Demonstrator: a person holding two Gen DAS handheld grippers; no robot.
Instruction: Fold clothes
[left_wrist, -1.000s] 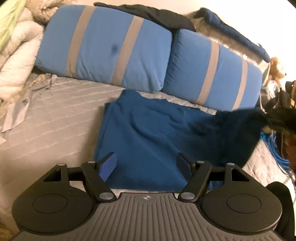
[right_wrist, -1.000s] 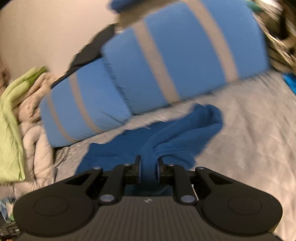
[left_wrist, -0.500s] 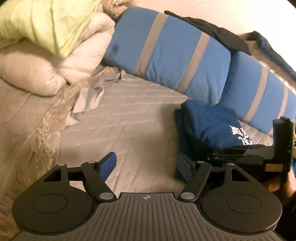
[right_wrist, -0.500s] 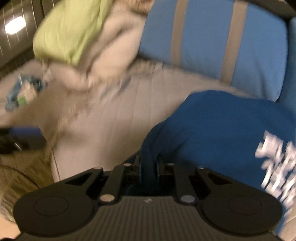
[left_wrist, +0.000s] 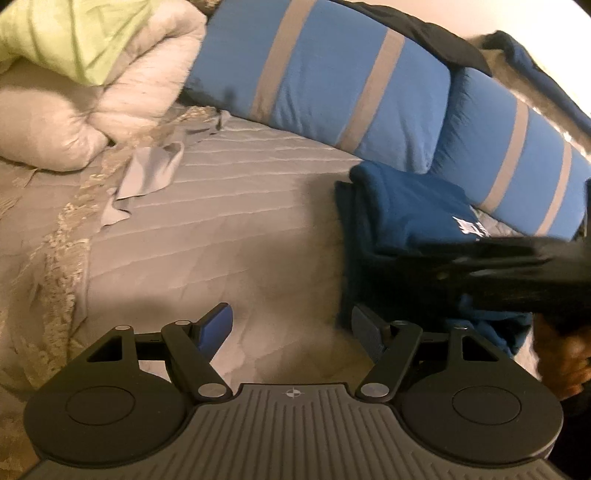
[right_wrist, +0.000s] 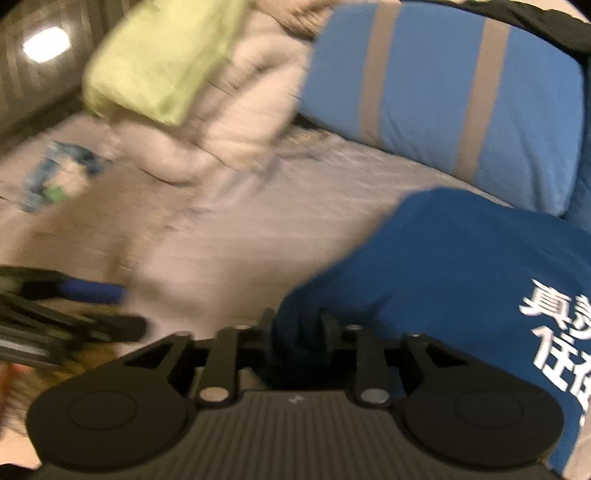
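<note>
A dark blue shirt (left_wrist: 410, 206) with white printed characters lies folded over on the grey quilted bed, in front of the striped pillows. My right gripper (right_wrist: 297, 325) is shut on a fold of the blue shirt (right_wrist: 461, 266) at its left edge. It shows blurred at the right of the left wrist view (left_wrist: 517, 266). My left gripper (left_wrist: 291, 328) is open and empty, low over bare bedspread just left of the shirt. It also shows at the left of the right wrist view (right_wrist: 85, 299).
Two blue pillows with grey stripes (left_wrist: 332, 81) line the back of the bed. A white duvet with a green cloth (left_wrist: 74, 37) is heaped at the back left. A small grey garment (left_wrist: 147, 177) lies beside it. A dark garment (left_wrist: 443, 40) drapes over the pillows.
My right gripper has swung the shirt's right side over to the left, folding it so the white print faces up. My left gripper has shifted left, off the shirt, still open.
</note>
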